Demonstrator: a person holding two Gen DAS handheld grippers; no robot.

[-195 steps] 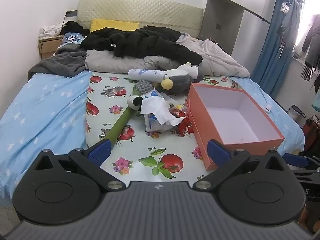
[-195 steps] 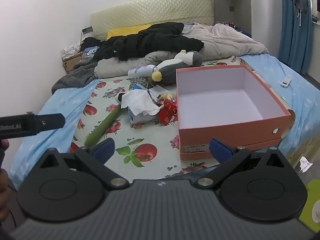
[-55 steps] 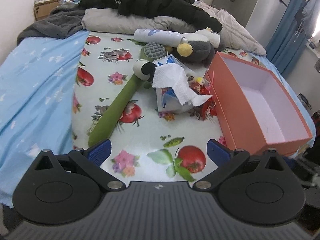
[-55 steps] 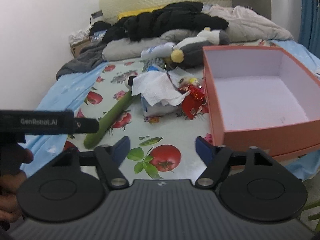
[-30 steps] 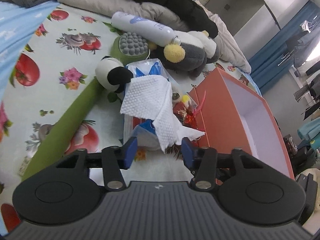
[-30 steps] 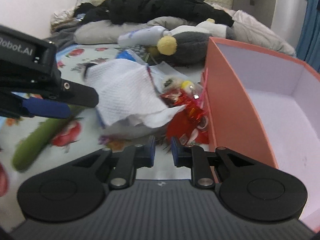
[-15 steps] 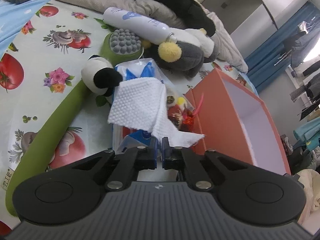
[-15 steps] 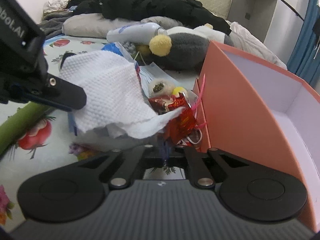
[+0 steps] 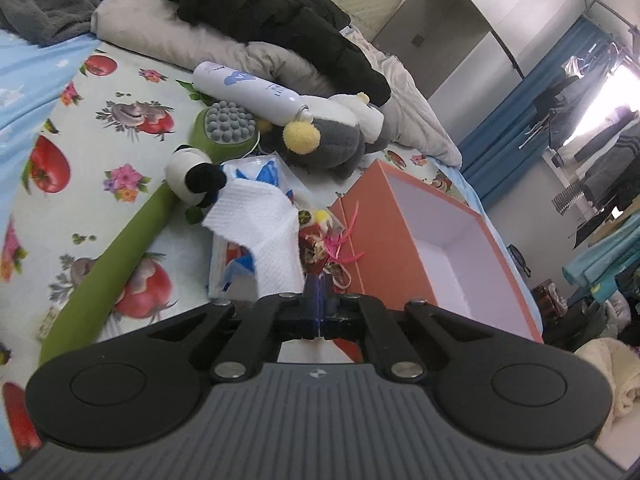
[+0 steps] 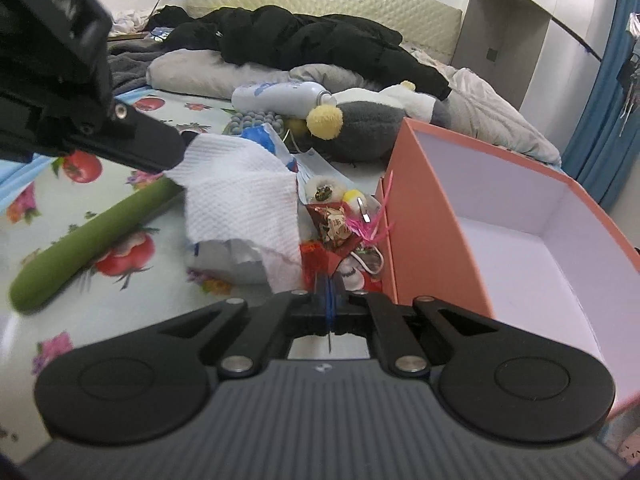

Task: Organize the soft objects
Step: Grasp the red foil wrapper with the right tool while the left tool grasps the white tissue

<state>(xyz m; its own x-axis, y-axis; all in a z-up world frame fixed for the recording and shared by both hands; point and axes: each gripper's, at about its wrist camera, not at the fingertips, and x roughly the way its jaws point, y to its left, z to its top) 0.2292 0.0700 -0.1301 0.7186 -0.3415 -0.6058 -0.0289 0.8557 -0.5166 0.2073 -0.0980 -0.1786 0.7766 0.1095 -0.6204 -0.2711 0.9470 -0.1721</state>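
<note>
A white tissue (image 9: 260, 216) sticks up from a blue-and-white tissue pack (image 9: 232, 268) on the fruit-print bed sheet; it also shows in the right wrist view (image 10: 244, 196). Left of the pack lies a long green panda massage stick (image 9: 112, 264). Behind it lies a grey penguin plush (image 9: 332, 140), which also shows in the right wrist view (image 10: 372, 124). An open orange box (image 9: 384, 240) stands to the right. My left gripper (image 9: 318, 296) is shut with nothing seen between its fingers, close to the pack. My right gripper (image 10: 330, 292) is shut and empty, near red trinkets (image 10: 336, 232).
A white bottle (image 9: 248, 88) and a grey-knobbed green massager (image 9: 228, 124) lie behind the pack. Black clothing (image 9: 256, 4) and pillows pile at the head of the bed. A blue curtain (image 9: 516, 120) and hanging clothes are at the right.
Both grippers have gone from wide open to fully shut and have moved in close to the tissue pack and trinkets. The objects on the bed have not moved.
</note>
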